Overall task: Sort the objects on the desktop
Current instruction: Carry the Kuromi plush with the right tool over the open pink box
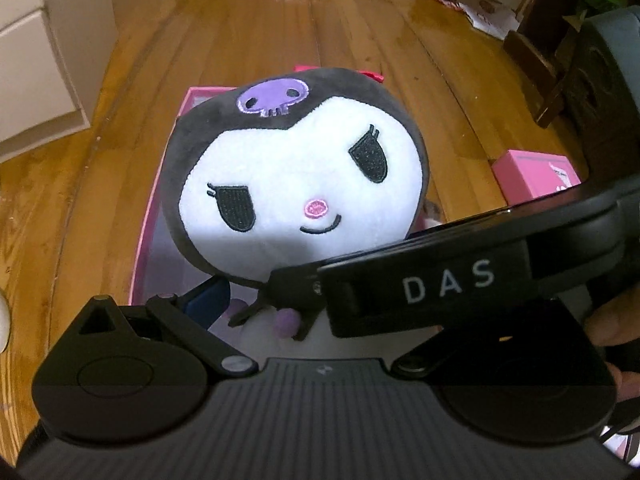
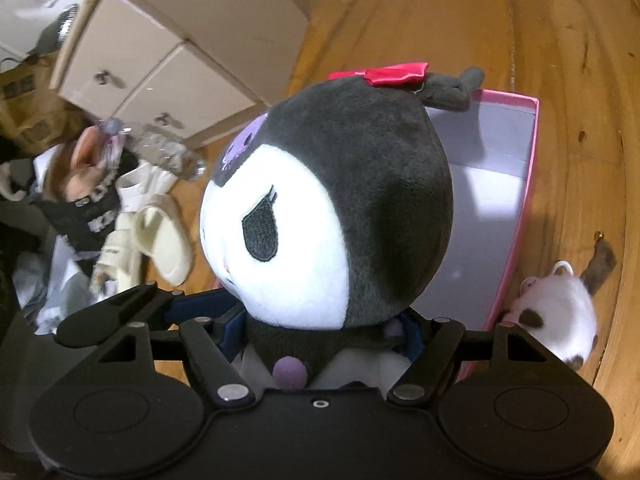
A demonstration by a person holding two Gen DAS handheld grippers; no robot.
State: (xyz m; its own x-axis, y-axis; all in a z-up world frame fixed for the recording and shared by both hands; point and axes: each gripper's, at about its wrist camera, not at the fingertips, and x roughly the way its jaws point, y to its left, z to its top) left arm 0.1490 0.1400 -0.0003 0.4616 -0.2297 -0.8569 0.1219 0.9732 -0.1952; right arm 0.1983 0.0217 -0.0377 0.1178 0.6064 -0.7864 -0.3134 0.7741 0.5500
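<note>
Here's the plush doll point(image 2: 332, 208), big dark head and white face filling the centre of the right wrist view, red bow at the top, and it hangs right over the pink box point(image 2: 532, 168) that opens up behind it toward the upper right. The right tongs point(image 2: 320, 332) are clamped on the doll's body just under the head, blue pads pressing in from both sides. In the left wrist view the same doll faces the lens at centre frame, and the left tongs point(image 1: 256, 312) sit at its neck too, though only one blue pad shows and the other gripper's black body crosses the lower right, so whether they are pinching I cannot tell. My read: the drop into the box is the step in hand. Do it well by keeping the head centred over the pale floor of the box, lowering until the body clears the pink wall, then letting go, so the top-heavy head doesn't tip it out toward the small white plush point(image 2: 560, 312) at right on the wooden surface point(image 2: 480, 20)
</note>
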